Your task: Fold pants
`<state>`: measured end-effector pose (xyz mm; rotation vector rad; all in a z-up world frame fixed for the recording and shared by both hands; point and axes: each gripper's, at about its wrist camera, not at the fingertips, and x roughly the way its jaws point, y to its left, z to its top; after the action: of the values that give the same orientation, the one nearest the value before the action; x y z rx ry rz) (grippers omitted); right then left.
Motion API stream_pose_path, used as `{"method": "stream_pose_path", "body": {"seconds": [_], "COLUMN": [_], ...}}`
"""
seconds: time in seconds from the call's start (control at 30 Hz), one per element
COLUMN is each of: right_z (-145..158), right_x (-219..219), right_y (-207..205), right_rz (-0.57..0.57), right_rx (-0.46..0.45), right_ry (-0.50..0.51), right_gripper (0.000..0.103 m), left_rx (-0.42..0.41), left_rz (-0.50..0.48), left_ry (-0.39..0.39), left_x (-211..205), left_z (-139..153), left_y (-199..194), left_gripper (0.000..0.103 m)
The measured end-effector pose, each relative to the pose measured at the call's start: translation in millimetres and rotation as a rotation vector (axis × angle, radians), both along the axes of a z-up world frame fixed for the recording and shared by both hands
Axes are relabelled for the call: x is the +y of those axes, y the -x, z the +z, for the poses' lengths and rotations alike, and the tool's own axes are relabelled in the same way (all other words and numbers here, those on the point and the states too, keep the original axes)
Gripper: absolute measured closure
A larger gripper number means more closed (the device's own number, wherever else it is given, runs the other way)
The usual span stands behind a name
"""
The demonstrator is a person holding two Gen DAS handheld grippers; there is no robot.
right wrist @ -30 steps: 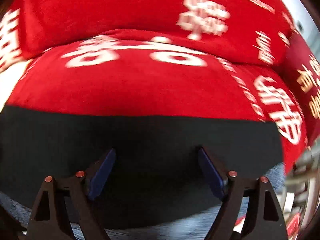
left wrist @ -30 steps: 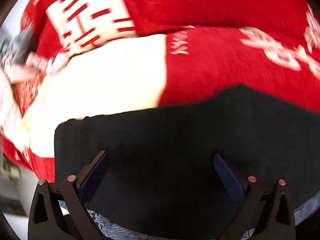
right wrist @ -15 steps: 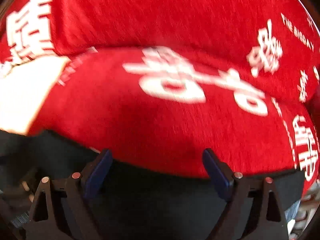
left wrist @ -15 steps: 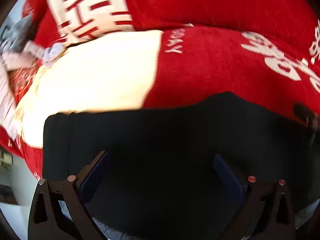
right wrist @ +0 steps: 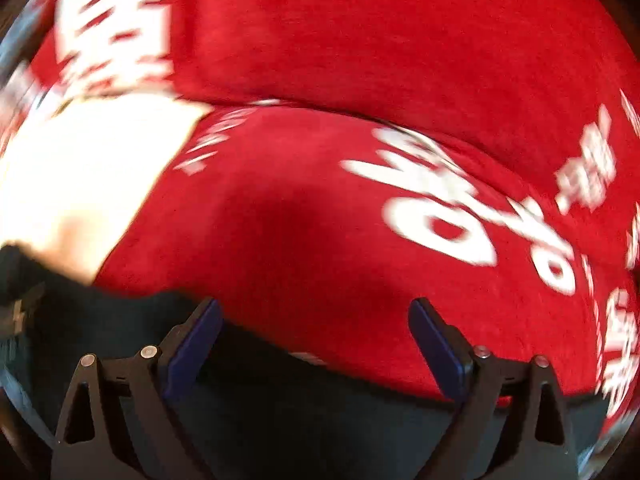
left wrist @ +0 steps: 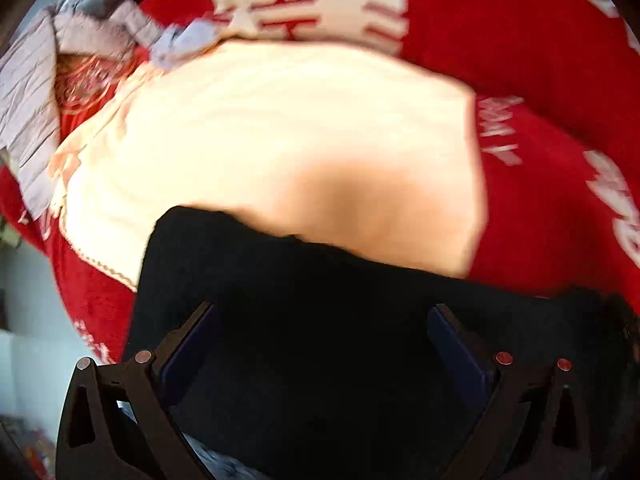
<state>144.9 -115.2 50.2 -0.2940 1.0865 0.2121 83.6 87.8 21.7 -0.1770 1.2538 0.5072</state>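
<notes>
Since the earlier frames, more cream cloth (left wrist: pixel 280 152) is shown to the left gripper (left wrist: pixel 320 332), and more red cover (right wrist: pixel 320 208) to the right gripper (right wrist: pixel 316 324). Both claws are spread apart, nothing clamped. Black pants (left wrist: pixel 340 320) are spread beneath them. The far edge should be pinched evenly at both points before being folded.

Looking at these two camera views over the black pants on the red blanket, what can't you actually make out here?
- Black pants: both views cut them off at the lower edge; legs, waistband and folds are lost in flat darkness.
- White lettering on the red blanket: smeared by motion blur, unreadable.
- Grey-lilac cloth: left view, cropped by the fisheye rim.
- Left gripper and right gripper: both open; contact with the cloth is unclear.
</notes>
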Motion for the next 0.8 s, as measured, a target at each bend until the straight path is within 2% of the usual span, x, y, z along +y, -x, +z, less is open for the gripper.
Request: {"method": "stream_pose_path", "body": {"seconds": [0.07, 0.13, 0.2, 0.23, 0.3, 0.37, 0.4, 0.47, 0.53, 0.57, 0.6, 0.67, 0.73, 0.8], "right_z": [-6.5, -11.2, -8.7, -0.4, 11.8, 11.0, 5.6, -7.2, -22.9, -22.1, -19.7, -17.3, -17.4, -16.6], "right_x": [26.6, 27.5, 10.3, 6.4, 5.8, 11.9, 12.3, 3.3, -24.0, -44.6, -60.7, -103.5, -158.2, -220.6], "right_y": [7.5, 2.1, -7.3, -2.2, 18.2, 43.9, 56.8, 64.2, 62.8, 63.8, 65.9, 59.8, 54.4, 52.0], "right_rz": [0.042, -0.034, -0.161, -0.186, -0.138, -0.022, 0.008, -0.008, -0.055, -0.083, -0.109, -0.183, -0.279, -0.383], "right_rx": [-0.037, -0.035, -0.017, -0.041, -0.025, 0.056, 0.072, 0.064, 0.087, 0.072, 0.053, 0.019, 0.02, 0.021], "right_ry": [0.077, 0.102, 0.119, 0.133, 0.005, -0.139, -0.143, -0.08, -0.072, -0.119, -0.112, -0.035, -0.034, -0.075], "right_gripper": [0.007, 0.003, 0.004, 0.005, 0.005, 0.005, 0.005, 0.005, 0.002, 0.002, 0.002, 0.001, 0.001, 0.001], "left_rx": [0.03, 0.008, 0.013, 0.002, -0.033, -0.031, -0.025, -0.054, -0.067, -0.067, -0.06, -0.048, -0.047, -0.051], "left_rz": [-0.012, -0.015, -0.011, -0.015, -0.067, -0.15, -0.171, -0.184, -0.189, -0.193, -0.194, -0.181, -0.183, -0.199], "left_ry": [0.008, 0.038, -0.001, -0.006, 0.077, 0.112, 0.099, 0.04, 0.038, 0.07, 0.087, 0.119, 0.146, 0.136], "left_x": [19.6, 31.3, 29.2, 25.4, 7.2, -21.1, -25.9, -36.4, -36.5, -30.9, -26.0, -13.5, -10.1, -12.4], "left_z": [-14.8, -12.2, -0.2, 4.3, 8.4, 4.2, 2.3, 0.6, -0.6, -2.0, -3.1, -5.2, -5.5, -5.4], "left_y": [-3.8, 0.1, 14.7, 22.3, 40.1, 52.7, 52.4, 57.4, 59.7, 59.7, 58.8, 58.3, 61.2, 64.7], "left_gripper": [0.0, 0.0, 0.0, 0.0, 0.0, 0.0, 0.0, 0.0, 0.0, 0.0, 0.0, 0.0, 0.0, 0.0]}}
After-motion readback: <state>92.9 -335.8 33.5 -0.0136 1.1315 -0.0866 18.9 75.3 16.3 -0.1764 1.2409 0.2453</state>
